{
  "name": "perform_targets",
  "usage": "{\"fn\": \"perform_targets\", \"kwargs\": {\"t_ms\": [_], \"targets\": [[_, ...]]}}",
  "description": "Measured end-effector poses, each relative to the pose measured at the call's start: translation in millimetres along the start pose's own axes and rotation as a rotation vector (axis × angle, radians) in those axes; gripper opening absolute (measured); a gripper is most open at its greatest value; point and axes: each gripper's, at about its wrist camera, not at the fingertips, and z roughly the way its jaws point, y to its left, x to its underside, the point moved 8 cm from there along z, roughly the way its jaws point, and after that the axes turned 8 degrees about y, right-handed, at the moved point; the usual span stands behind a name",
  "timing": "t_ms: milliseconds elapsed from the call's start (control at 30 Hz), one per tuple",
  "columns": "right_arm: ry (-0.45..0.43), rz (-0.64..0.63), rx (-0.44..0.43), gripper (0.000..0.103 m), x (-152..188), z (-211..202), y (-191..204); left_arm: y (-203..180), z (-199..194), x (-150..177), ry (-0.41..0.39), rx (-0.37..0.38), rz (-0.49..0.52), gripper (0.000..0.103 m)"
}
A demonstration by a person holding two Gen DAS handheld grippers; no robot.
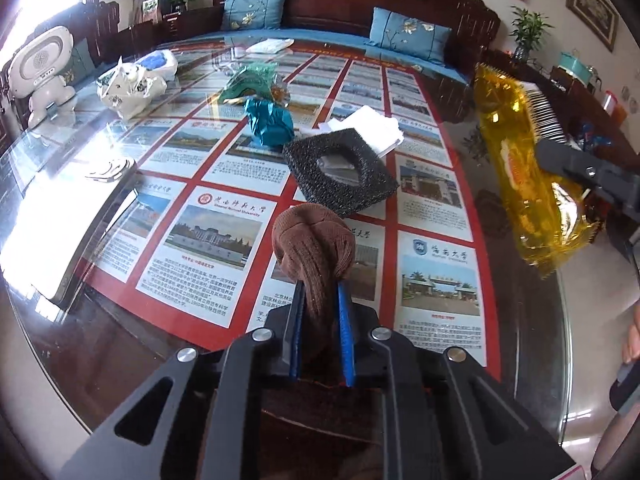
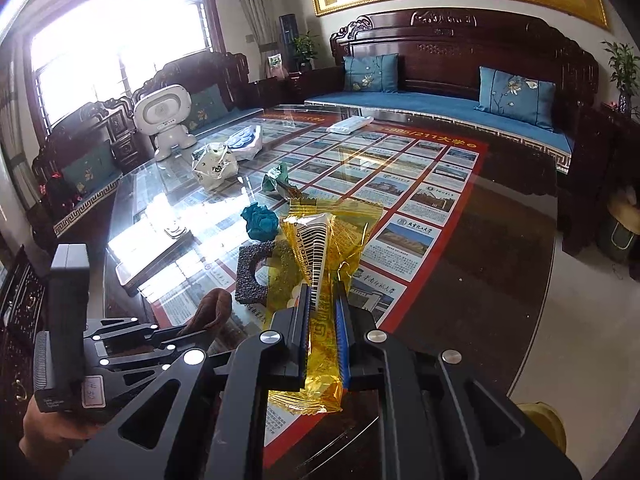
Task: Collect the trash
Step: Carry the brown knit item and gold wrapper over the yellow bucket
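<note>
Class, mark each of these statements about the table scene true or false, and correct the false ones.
1. The left gripper is shut on a brown knitted cloth. True.
2. The right gripper is empty. False: it is shut on a yellow wrapper.
3. The black foam square has a hole through its middle. True.
4. The crumpled teal paper lies on the sofa. False: it lies on the glass table, beside the foam square.
5. A white robot toy stands at the table's far corner, near the window. True.
</note>
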Motion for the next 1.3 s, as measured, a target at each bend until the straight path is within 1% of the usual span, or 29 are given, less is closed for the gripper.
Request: {"fn": "perform_targets", "kwargs": {"t_ms": [233, 400, 500, 667, 900, 1133, 1300], "targets": [[-0.018, 0.005, -0.004, 0.012, 0.7, -11.3, -2.6, -22.7, -29.2, -7.1, -0.061, 0.033, 0.049, 0.015], [-0.037, 0.014, 0.02, 0.012, 9.9, -29.1, -15.9, -49.9, -35.6, -14.5, -0.066, 0.075, 0.089, 0.015], [-0.04, 0.035, 0.042, 0.012, 22.0, -40.6, -33.7, -71.3, -32.6, -19.6, -0.064, 0.091, 0.118, 0.015], [-0.045, 0.088, 0.098, 0.012, 50.1, -65.8, -76.6, -124.5, -20.9, -25.7, -0.042, 0.147, 0.195, 0.015], [-0.024, 0.185, 0.196, 0.012, 105.6, -101.1, -146.7, -219.6, 7.3, -24.8, 0.014, 0.224, 0.336, 0.015], [0.003, 0.314, 0.281, 0.012, 166.2, -132.7, -210.0, -312.1, 44.1, -11.3, 0.103, 0.298, 0.468, 0.015], [0.027, 0.378, 0.326, 0.012, 195.4, -143.6, -239.8, -361.2, 69.8, 5.1, 0.17, 0.325, 0.543, 0.015]]}}
